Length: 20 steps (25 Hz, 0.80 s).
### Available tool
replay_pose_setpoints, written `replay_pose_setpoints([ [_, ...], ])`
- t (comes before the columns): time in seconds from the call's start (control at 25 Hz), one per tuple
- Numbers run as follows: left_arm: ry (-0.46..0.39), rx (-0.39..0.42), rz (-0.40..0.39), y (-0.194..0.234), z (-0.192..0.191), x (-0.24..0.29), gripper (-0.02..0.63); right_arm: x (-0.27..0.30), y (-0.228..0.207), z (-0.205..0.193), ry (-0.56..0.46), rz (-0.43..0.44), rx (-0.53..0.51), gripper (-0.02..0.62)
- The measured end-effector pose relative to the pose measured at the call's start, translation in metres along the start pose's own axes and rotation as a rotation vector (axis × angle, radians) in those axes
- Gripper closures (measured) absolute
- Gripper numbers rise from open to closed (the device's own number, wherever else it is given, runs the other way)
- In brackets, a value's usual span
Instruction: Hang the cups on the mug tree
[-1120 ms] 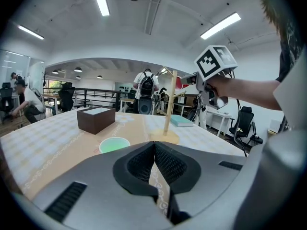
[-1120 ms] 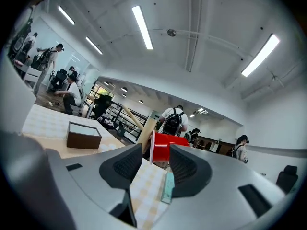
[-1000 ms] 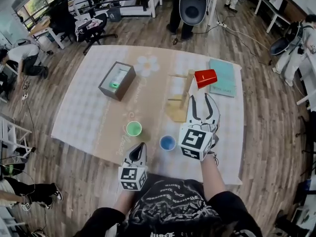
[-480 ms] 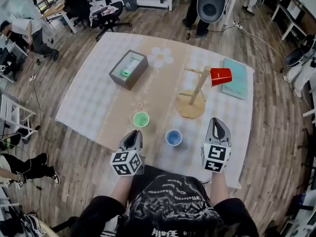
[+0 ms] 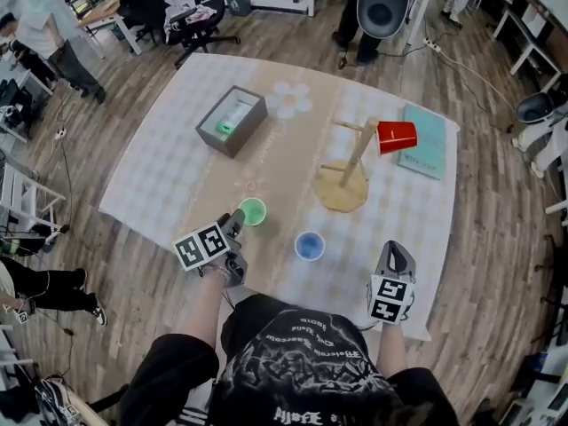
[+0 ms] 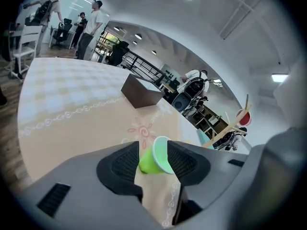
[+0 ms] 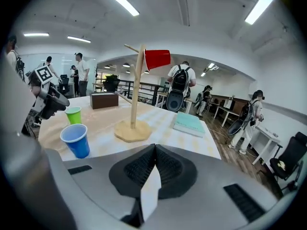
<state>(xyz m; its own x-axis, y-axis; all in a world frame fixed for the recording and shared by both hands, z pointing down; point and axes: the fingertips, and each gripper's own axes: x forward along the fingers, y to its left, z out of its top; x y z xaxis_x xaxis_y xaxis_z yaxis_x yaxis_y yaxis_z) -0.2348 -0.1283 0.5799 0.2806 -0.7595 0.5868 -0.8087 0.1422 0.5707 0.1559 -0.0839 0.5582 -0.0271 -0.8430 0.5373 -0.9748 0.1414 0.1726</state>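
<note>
A green cup point(image 5: 252, 211) stands upright near the table's front, with a blue cup point(image 5: 309, 245) to its right. My left gripper point(image 5: 235, 224) is rolled onto its side right at the green cup point(image 6: 156, 156). Its jaws have just been opening; the cup shows in the gap at their tips and the pads do not press on it. The wooden mug tree point(image 5: 348, 171) carries a red cup point(image 5: 396, 137) on its right peg. My right gripper point(image 5: 393, 250) is shut on nothing near the front right edge, well short of the blue cup point(image 7: 76, 140).
A brown open box point(image 5: 231, 121) sits at the back left of the table point(image 5: 160, 176), a teal pad point(image 5: 424, 142) at the back right. The table's front edge runs just under both grippers. People, chairs and desks stand around the room.
The left gripper has moved forward to the green cup, rolled over and opened. The right gripper has shut and come back down from the mug tree to the front edge.
</note>
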Motion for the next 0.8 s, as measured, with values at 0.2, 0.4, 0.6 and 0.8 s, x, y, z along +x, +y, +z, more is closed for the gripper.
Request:
replay_pose_setpoints([
  [0.2, 0.095, -0.022, 0.026, 0.003, -0.009, 0.013, 0.403, -0.003, -0.008, -0.016, 0.034, -0.015, 0.012, 0.586],
  [0.4, 0.130, -0.079, 0.074, 0.012, -0.017, 0.019, 0.515, -0.005, -0.011, -0.032, 0.065, -0.021, 0.038, 0.586],
  [0.6, 0.121, -0.123, 0.080, 0.012, -0.019, 0.019, 0.563, -0.009, -0.014, -0.041, 0.084, -0.030, 0.048, 0.586],
  [0.8, 0.096, -0.121, 0.095, 0.010, -0.016, 0.019, 0.565, -0.009, -0.017, -0.046, 0.106, -0.038, 0.048, 0.586],
])
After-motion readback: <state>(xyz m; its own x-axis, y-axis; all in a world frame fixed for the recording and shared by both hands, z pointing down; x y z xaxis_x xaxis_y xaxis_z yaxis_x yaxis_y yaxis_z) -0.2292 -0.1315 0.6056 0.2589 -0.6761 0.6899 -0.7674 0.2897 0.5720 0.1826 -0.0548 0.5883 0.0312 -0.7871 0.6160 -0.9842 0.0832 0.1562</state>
